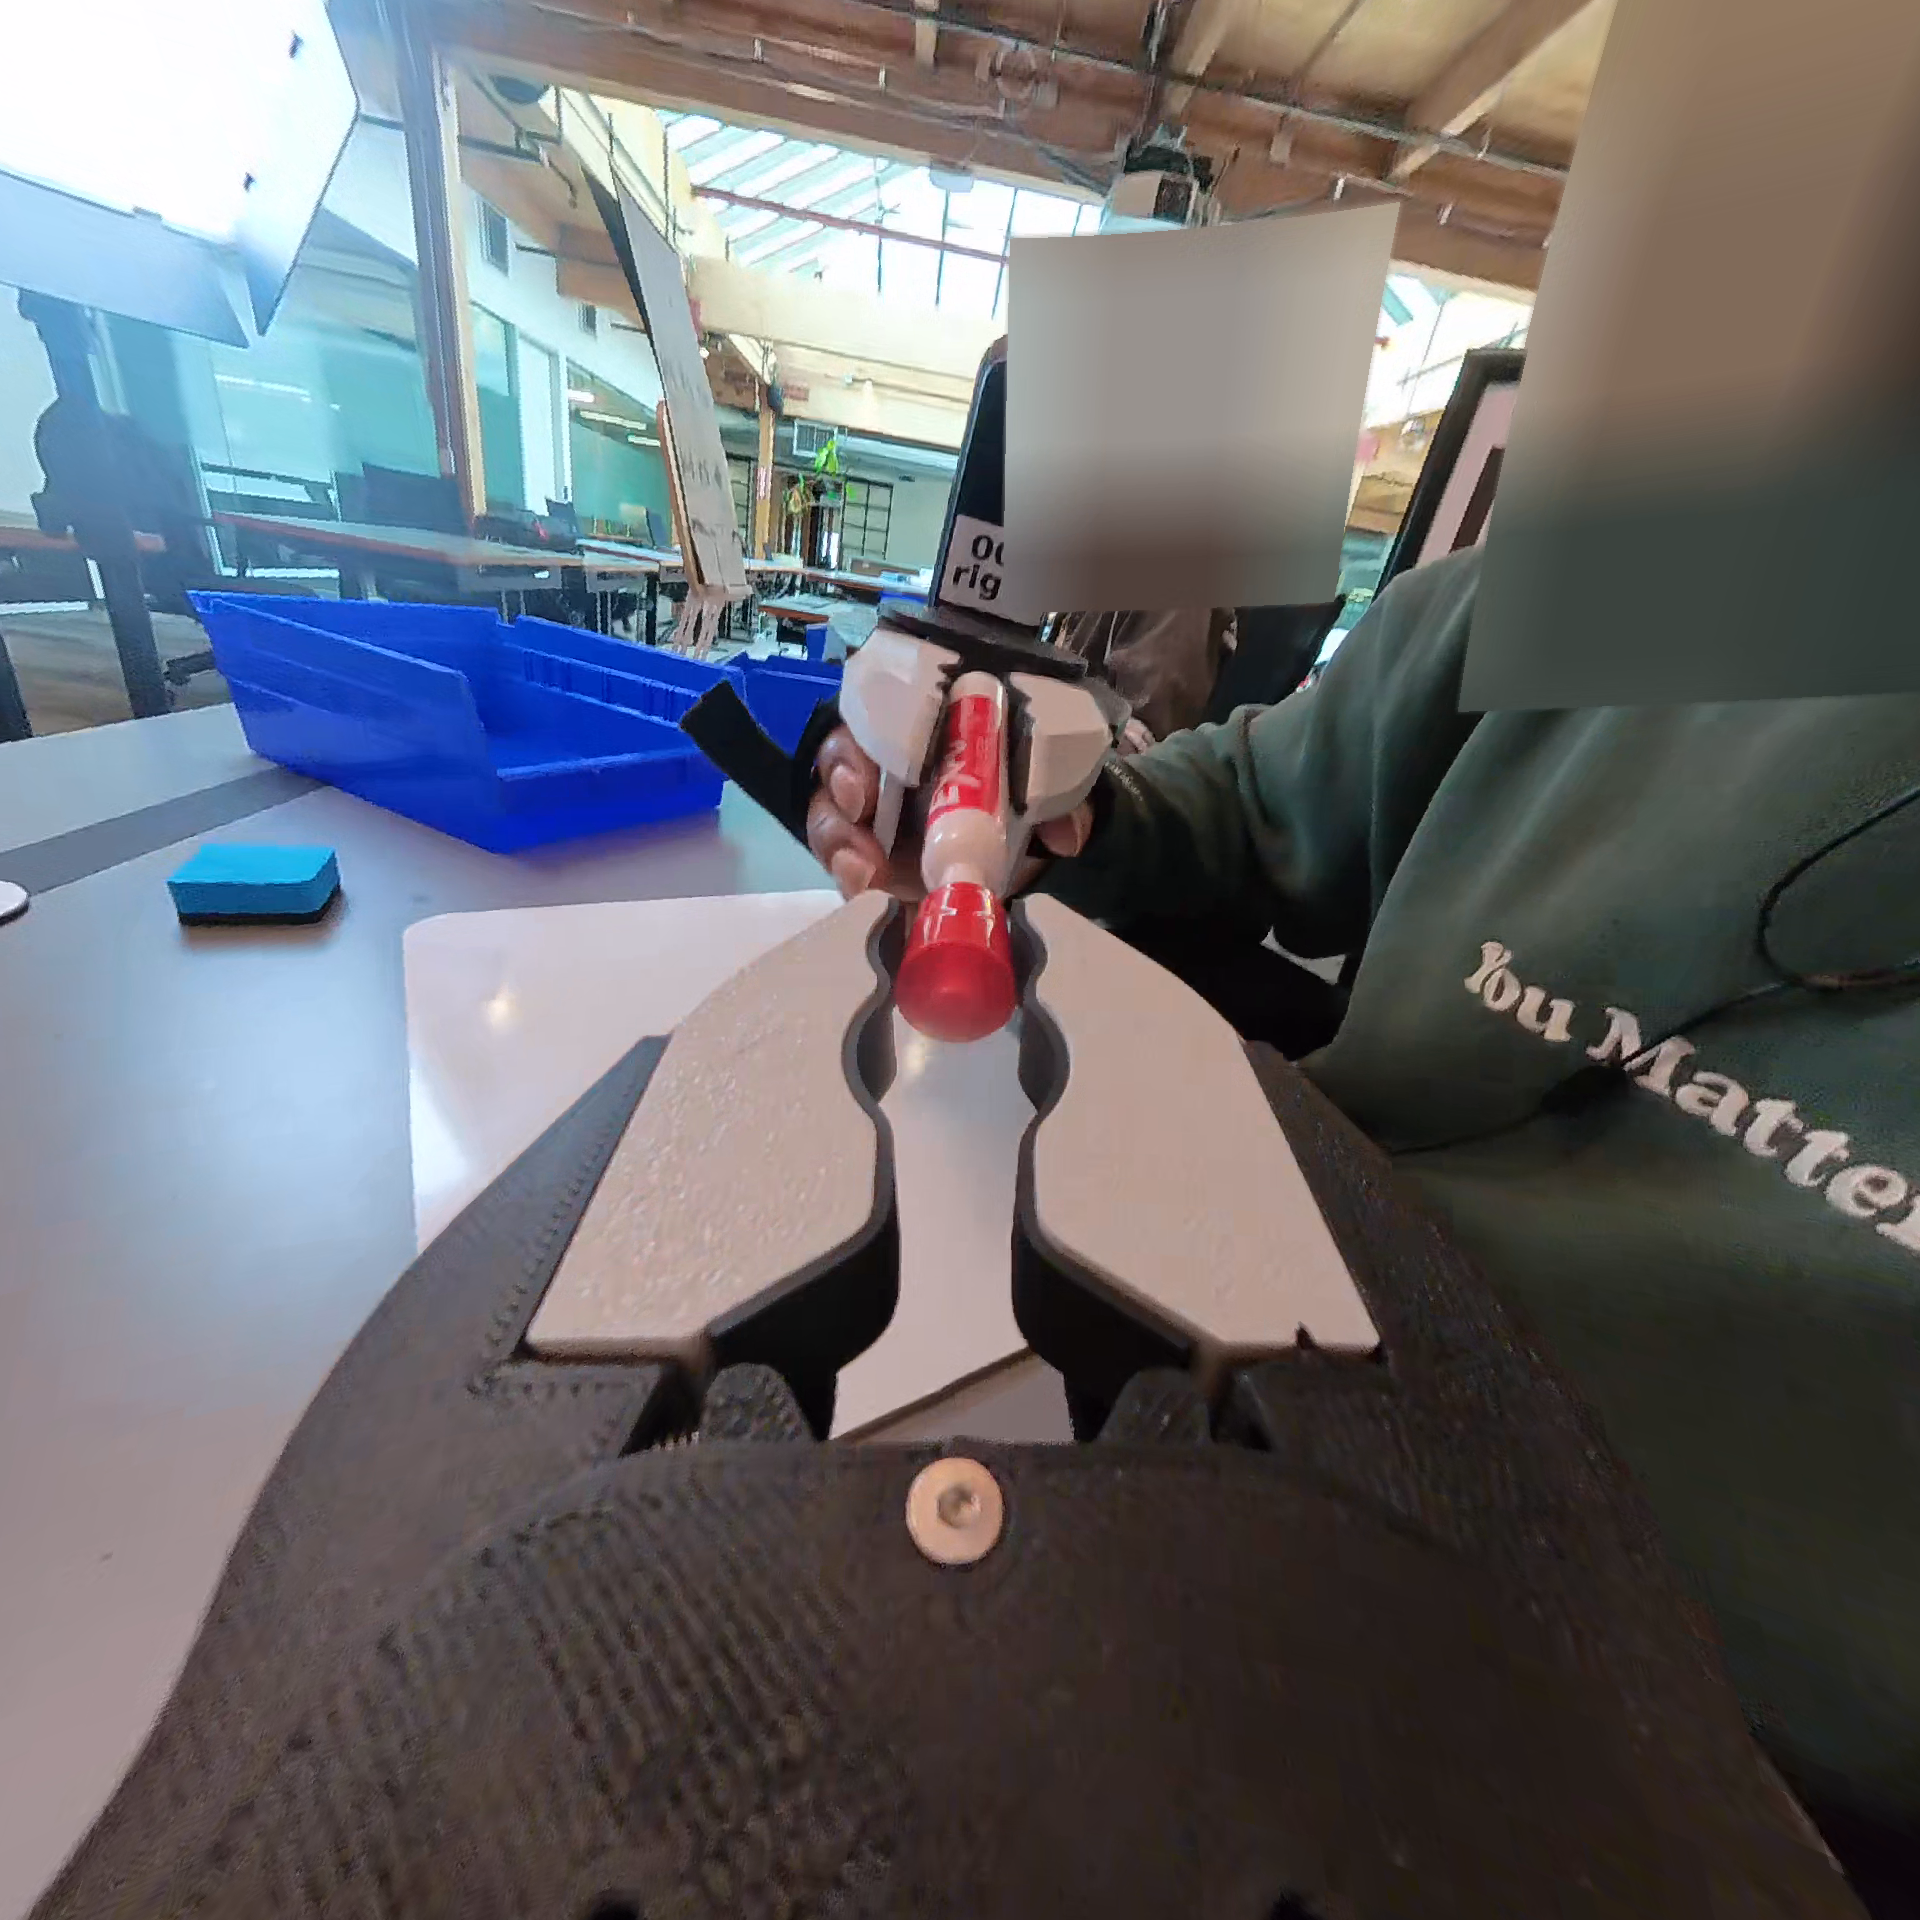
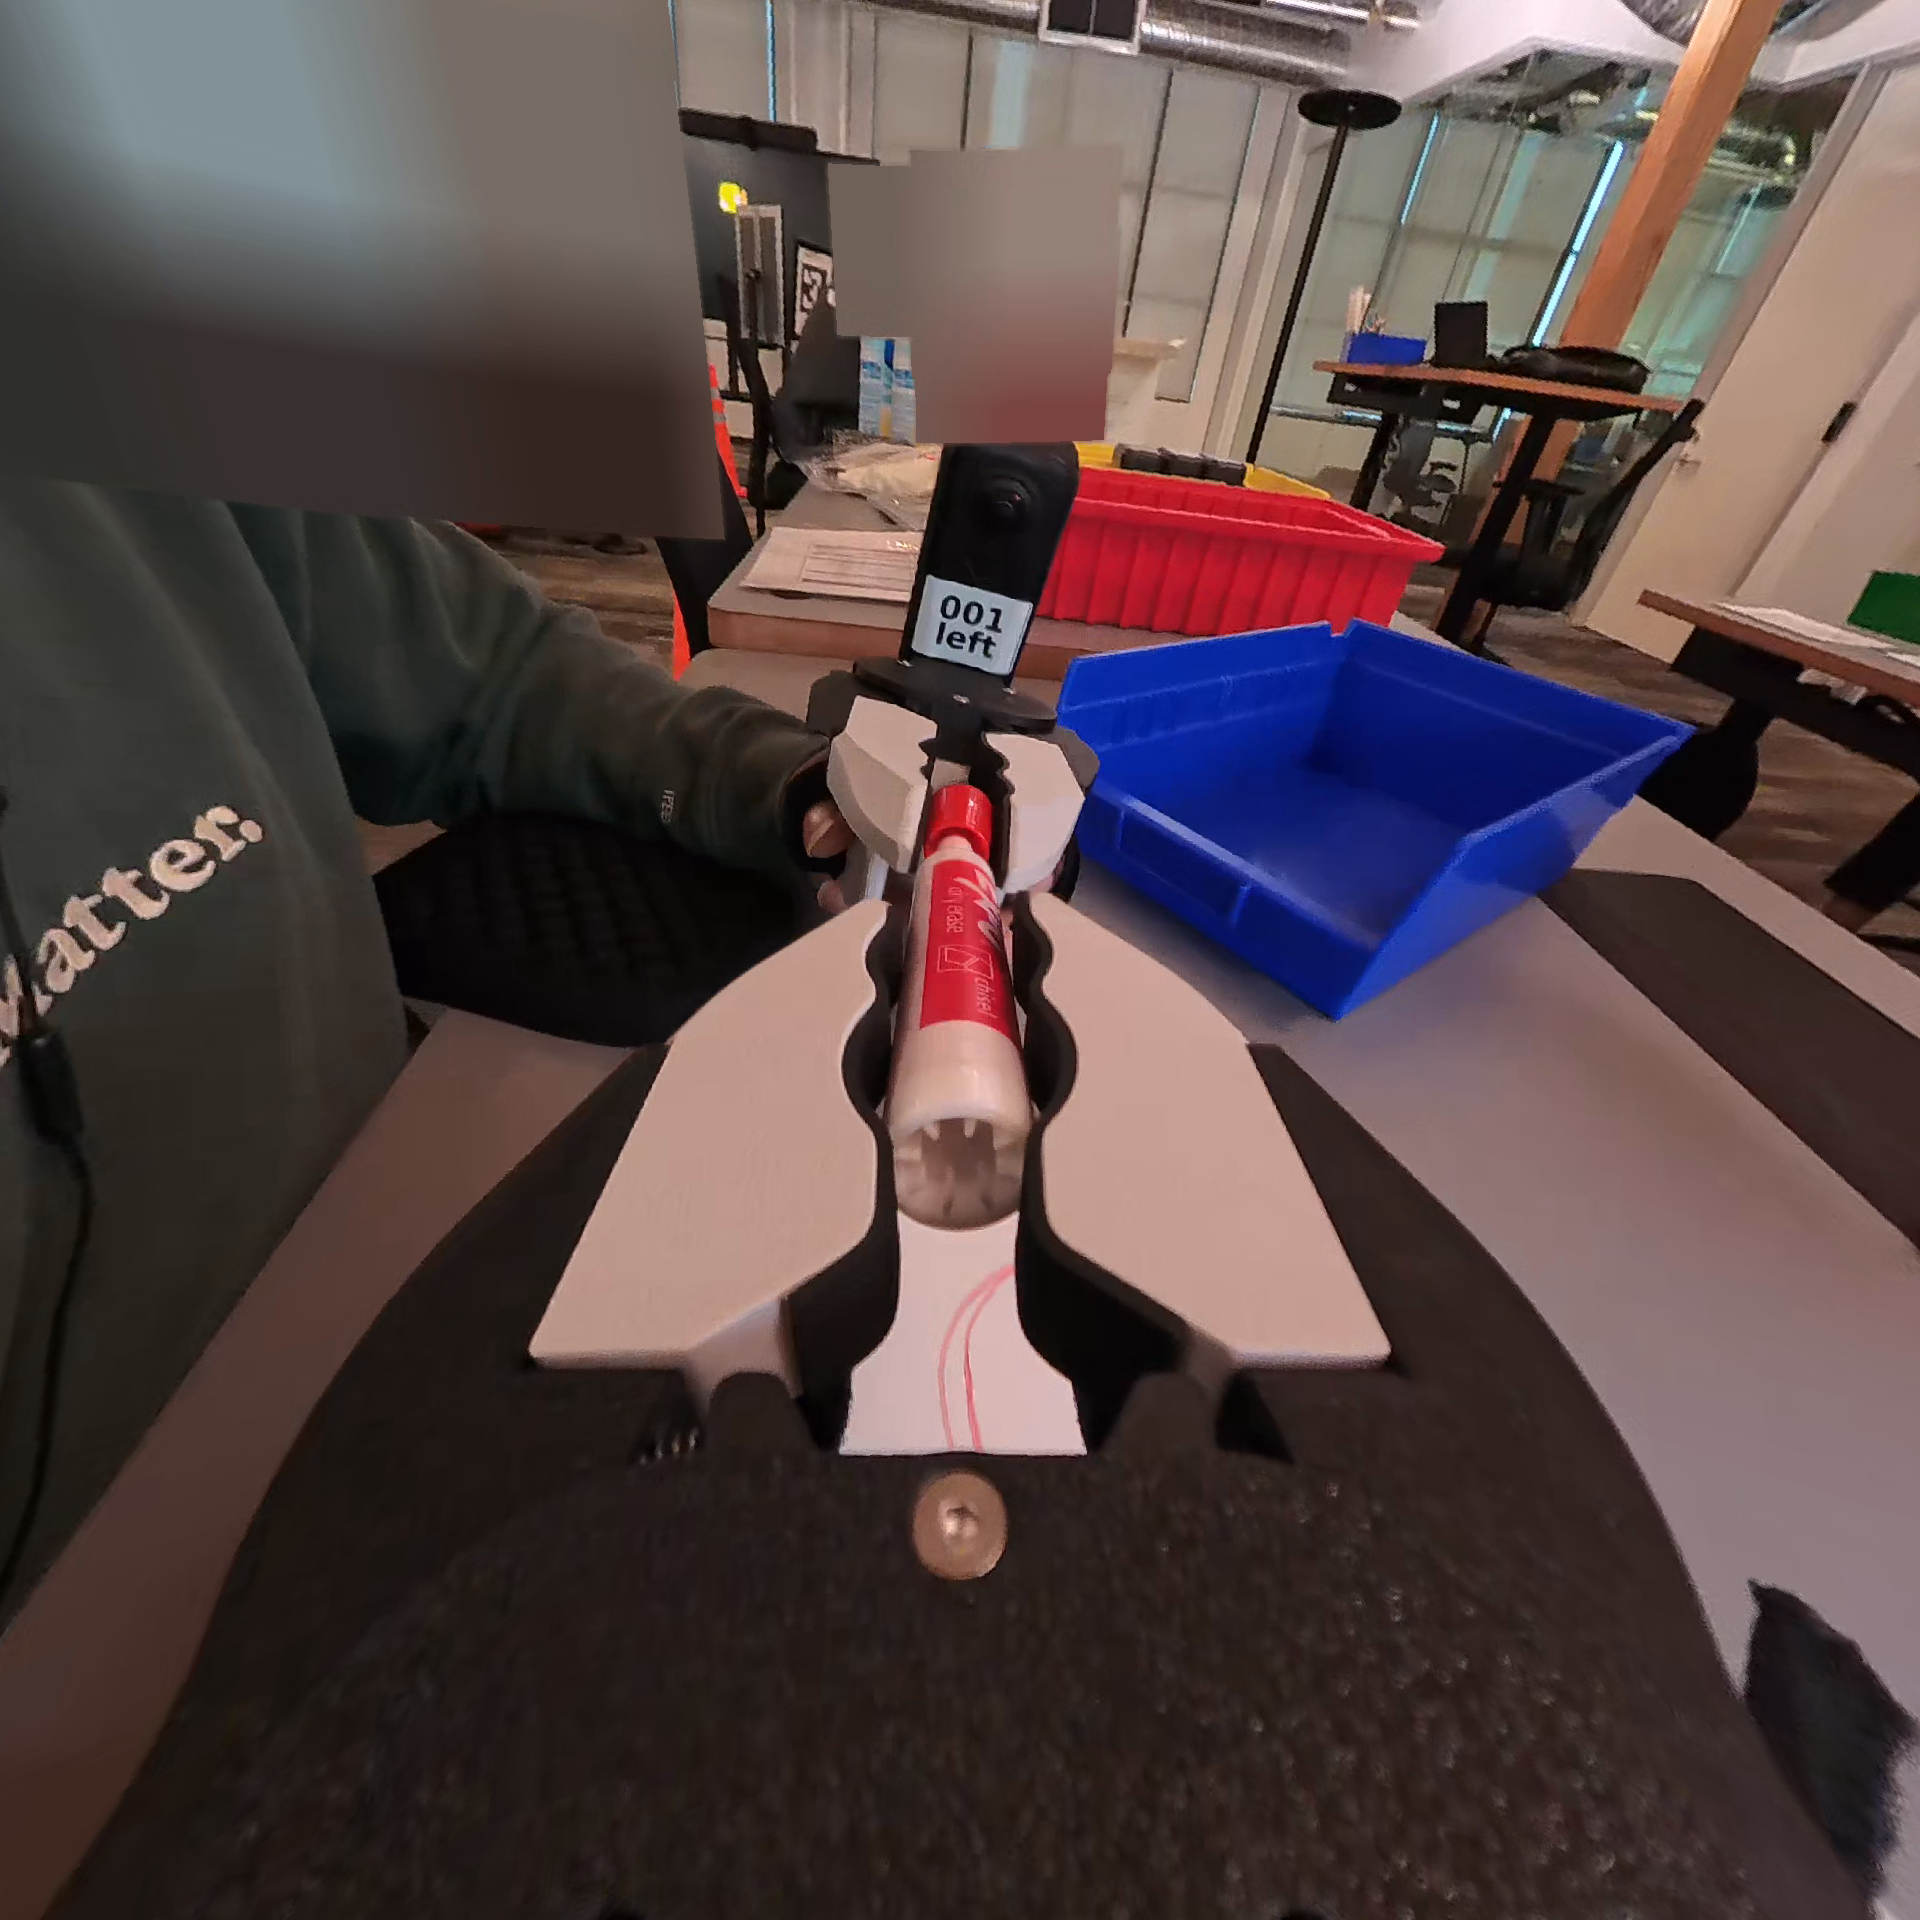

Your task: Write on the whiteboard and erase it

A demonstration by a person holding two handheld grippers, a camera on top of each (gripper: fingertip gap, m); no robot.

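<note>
A red dry-erase marker (image 1: 968, 774) is held level between my two grippers, which face each other above the small whiteboard (image 1: 520, 997). My left gripper (image 1: 954, 920) is shut on the marker's red cap (image 1: 956, 977). My right gripper (image 2: 954, 920) is shut on the white and red barrel (image 2: 961, 997), whose open back end faces its camera. The cap (image 2: 954, 821) sits against the barrel. Thin red lines show on the whiteboard (image 2: 935, 1382) under the right gripper. A blue eraser (image 1: 255, 883) lies on the table, left of the board.
A blue bin (image 1: 468, 727) stands on the grey table (image 1: 156, 1143) behind the board; it also shows in the right wrist view (image 2: 1351, 821). A red bin (image 2: 1226, 566) sits on a farther table. A person in a green sweatshirt (image 1: 1558, 987) holds both grippers.
</note>
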